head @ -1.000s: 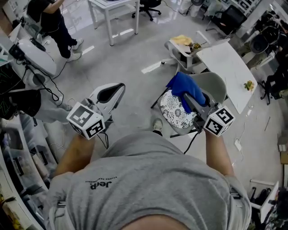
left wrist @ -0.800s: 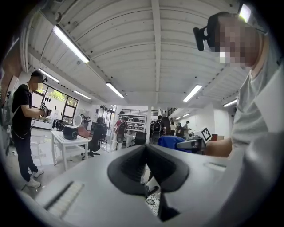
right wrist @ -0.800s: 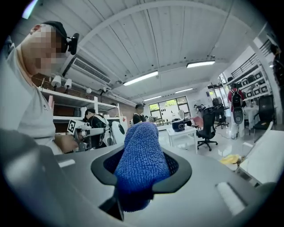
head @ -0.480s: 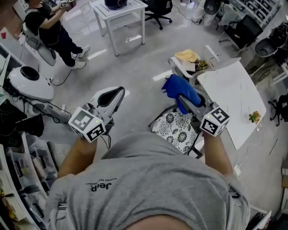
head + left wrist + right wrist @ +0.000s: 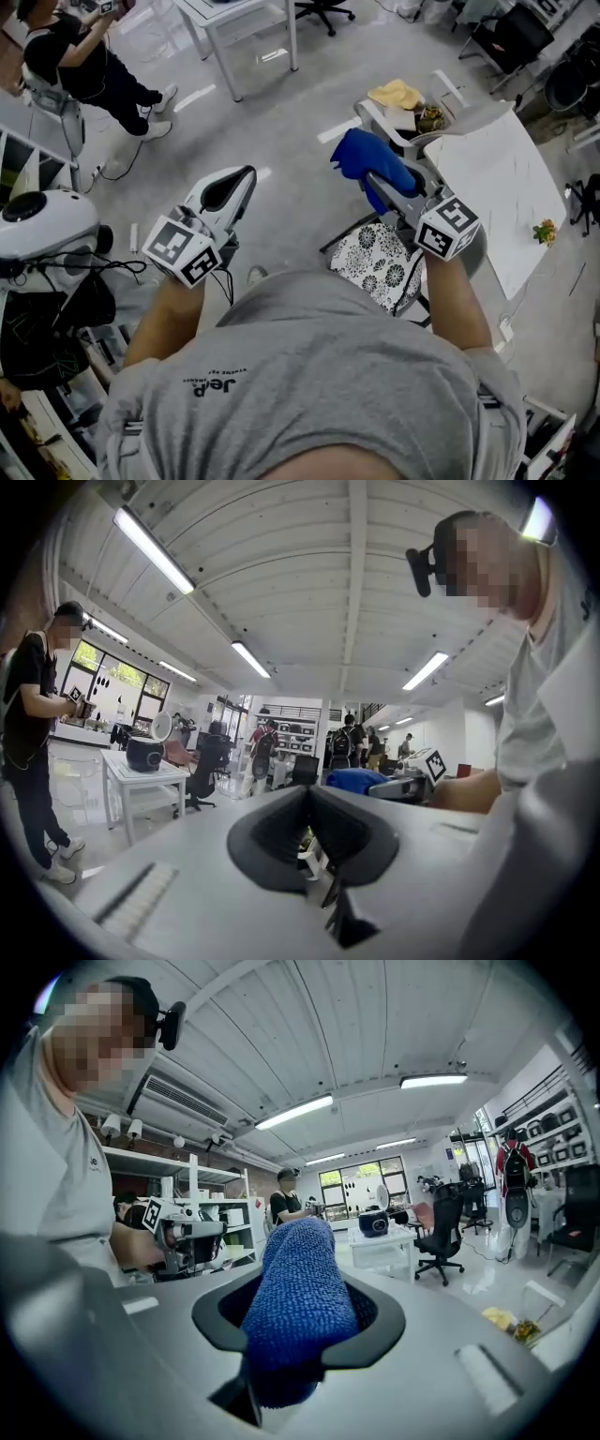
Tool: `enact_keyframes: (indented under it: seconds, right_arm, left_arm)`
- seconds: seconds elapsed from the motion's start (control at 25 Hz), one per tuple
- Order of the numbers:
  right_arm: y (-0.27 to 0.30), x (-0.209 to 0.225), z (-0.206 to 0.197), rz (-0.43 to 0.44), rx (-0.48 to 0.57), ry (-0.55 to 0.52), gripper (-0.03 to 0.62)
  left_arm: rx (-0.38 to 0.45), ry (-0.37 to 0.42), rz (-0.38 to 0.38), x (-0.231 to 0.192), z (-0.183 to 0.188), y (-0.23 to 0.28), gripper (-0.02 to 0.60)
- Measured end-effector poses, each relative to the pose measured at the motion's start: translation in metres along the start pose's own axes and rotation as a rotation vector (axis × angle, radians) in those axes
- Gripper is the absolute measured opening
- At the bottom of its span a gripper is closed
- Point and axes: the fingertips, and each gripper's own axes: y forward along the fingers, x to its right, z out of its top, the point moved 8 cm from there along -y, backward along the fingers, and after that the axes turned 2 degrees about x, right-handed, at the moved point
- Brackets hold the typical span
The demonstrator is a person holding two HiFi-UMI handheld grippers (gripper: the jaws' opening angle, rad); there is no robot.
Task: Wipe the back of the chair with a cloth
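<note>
The chair (image 5: pixel 375 264) stands below me with a black-and-white patterned seat cushion; my right arm hides most of its grey back. My right gripper (image 5: pixel 373 180) is shut on a blue cloth (image 5: pixel 361 155), held in the air beyond the seat's far edge. In the right gripper view the blue cloth (image 5: pixel 298 1288) bulges up between the jaws of the right gripper (image 5: pixel 300 1312). My left gripper (image 5: pixel 242 180) hangs over the floor to the chair's left. In the left gripper view the left gripper (image 5: pixel 309 803) has its jaws together with nothing in them.
A white tabletop (image 5: pixel 492 169) lies right of the chair. A second chair (image 5: pixel 398 108) carries a yellow cloth. A white desk (image 5: pixel 239 23) stands at the top. A person (image 5: pixel 80 66) stands at upper left. A white machine (image 5: pixel 42 220) and cables sit at left.
The right gripper with the blue cloth has moved from above the chair's seat and back to beyond the seat's far edge. The left gripper has barely shifted.
</note>
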Motion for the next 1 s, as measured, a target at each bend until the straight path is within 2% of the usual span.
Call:
enact_keyframes:
  seconds: [0.16, 0.28, 0.44, 0.6, 0.84, 1.0]
  right_arm:
    - [0.026, -0.029, 0.000, -0.100, -0.011, 0.002, 0.144]
    - [0.043, -0.041, -0.011, -0.141, -0.020, 0.033, 0.144]
    - [0.038, -0.033, -0.039, -0.189, -0.053, 0.095, 0.144]
    - [-0.007, 0.012, -0.078, -0.280, -0.108, 0.132, 0.144]
    - [-0.121, 0.101, -0.163, -0.552, -0.249, 0.191, 0.144]
    - [-0.188, 0.152, -0.207, -0.682, -0.333, 0.215, 0.144]
  left_arm:
    - [0.000, -0.020, -0.089, -0.044, -0.004, -0.007, 0.058]
    - [-0.026, -0.009, -0.142, -0.068, -0.007, -0.008, 0.058]
    - [-0.081, -0.001, -0.198, -0.066, -0.023, 0.009, 0.058]
    - [-0.118, -0.024, -0.247, -0.030, -0.047, 0.052, 0.058]
    - [-0.193, -0.023, -0.355, 0.030, -0.094, 0.135, 0.058]
    - [-0.246, -0.006, -0.410, 0.063, -0.128, 0.191, 0.058]
